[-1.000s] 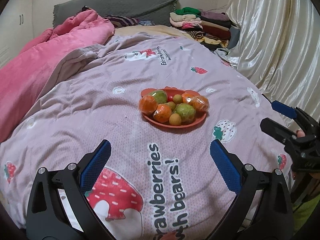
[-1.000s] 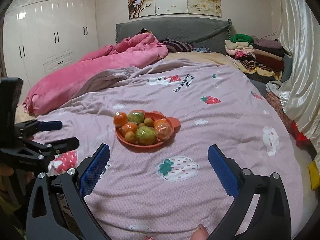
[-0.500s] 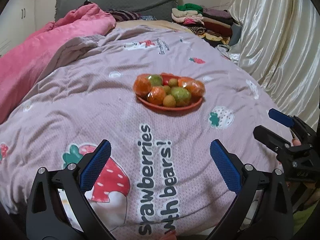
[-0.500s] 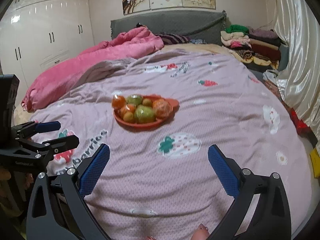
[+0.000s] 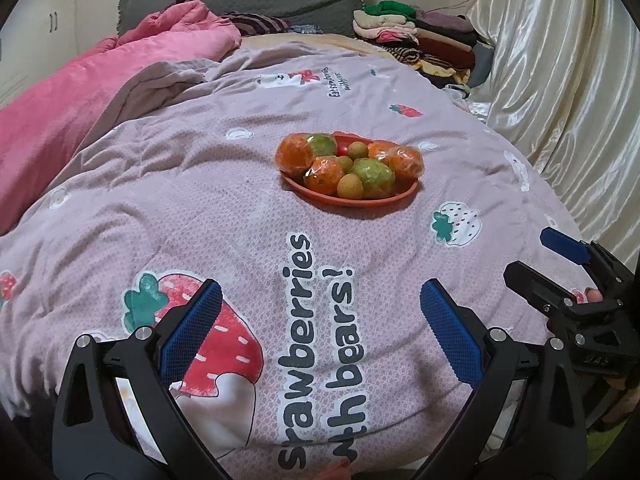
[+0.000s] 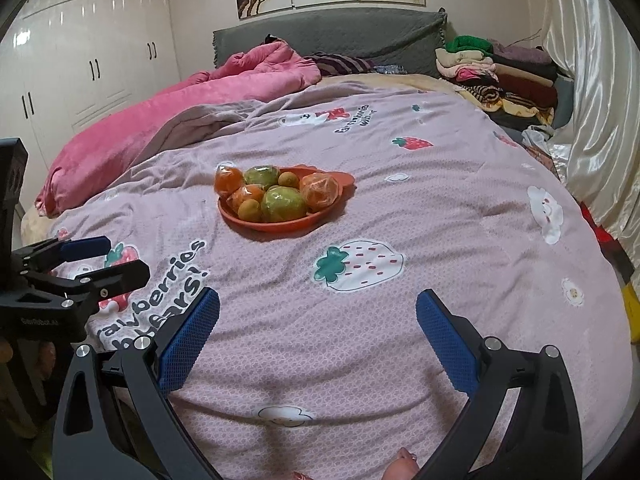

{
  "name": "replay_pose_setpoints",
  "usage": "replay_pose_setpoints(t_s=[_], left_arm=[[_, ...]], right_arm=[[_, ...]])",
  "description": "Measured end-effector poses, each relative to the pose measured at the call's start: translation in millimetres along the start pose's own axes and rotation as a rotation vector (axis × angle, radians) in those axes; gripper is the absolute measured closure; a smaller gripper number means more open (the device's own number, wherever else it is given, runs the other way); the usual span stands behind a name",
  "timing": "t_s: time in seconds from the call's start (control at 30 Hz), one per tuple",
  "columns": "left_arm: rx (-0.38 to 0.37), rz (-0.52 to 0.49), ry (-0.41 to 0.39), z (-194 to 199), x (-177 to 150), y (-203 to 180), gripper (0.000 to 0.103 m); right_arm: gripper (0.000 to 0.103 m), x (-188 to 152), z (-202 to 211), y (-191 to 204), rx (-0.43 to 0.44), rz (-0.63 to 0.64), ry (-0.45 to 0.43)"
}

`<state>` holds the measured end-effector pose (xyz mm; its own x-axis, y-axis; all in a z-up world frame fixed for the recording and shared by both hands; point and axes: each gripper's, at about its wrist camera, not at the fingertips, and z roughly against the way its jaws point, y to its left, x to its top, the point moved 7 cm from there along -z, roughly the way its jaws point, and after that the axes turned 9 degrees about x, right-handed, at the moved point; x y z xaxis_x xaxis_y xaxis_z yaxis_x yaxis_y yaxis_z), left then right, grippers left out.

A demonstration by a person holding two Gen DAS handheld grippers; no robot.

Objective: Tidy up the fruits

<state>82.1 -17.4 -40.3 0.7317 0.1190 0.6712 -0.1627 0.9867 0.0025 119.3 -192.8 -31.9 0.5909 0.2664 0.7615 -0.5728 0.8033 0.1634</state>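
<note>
An orange-red plate sits mid-bed on the lilac strawberry-print cover. It holds plastic-wrapped oranges, green fruits and small yellow-brown fruits. My left gripper hovers open and empty over the near part of the cover, well short of the plate. My right gripper is likewise open and empty, to the right of the left one and at about the same distance from the plate.
A pink duvet is bunched along the left side of the bed. Folded clothes are stacked at the far right by the grey headboard. A shiny curtain hangs along the right edge, and white wardrobes stand at the left.
The plate has shifted upward in both views as both grippers drew back toward the near edge of the bed. Both stay open and empty.
</note>
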Motion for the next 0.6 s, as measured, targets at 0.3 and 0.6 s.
replay_pose_setpoints(t_s=[0.3,0.6], left_arm=[[0.009,0.001,0.006,0.6,-0.6,2.5,0.010],[0.015,-0.002,0.013,-0.3,-2.6,2.4,0.010]], right_arm=[[0.005,1.5,1.7,-1.2,-0.010,-0.002,0.001],[0.005,4.9,3.5,-4.6,-0.018,-0.007,0.000]])
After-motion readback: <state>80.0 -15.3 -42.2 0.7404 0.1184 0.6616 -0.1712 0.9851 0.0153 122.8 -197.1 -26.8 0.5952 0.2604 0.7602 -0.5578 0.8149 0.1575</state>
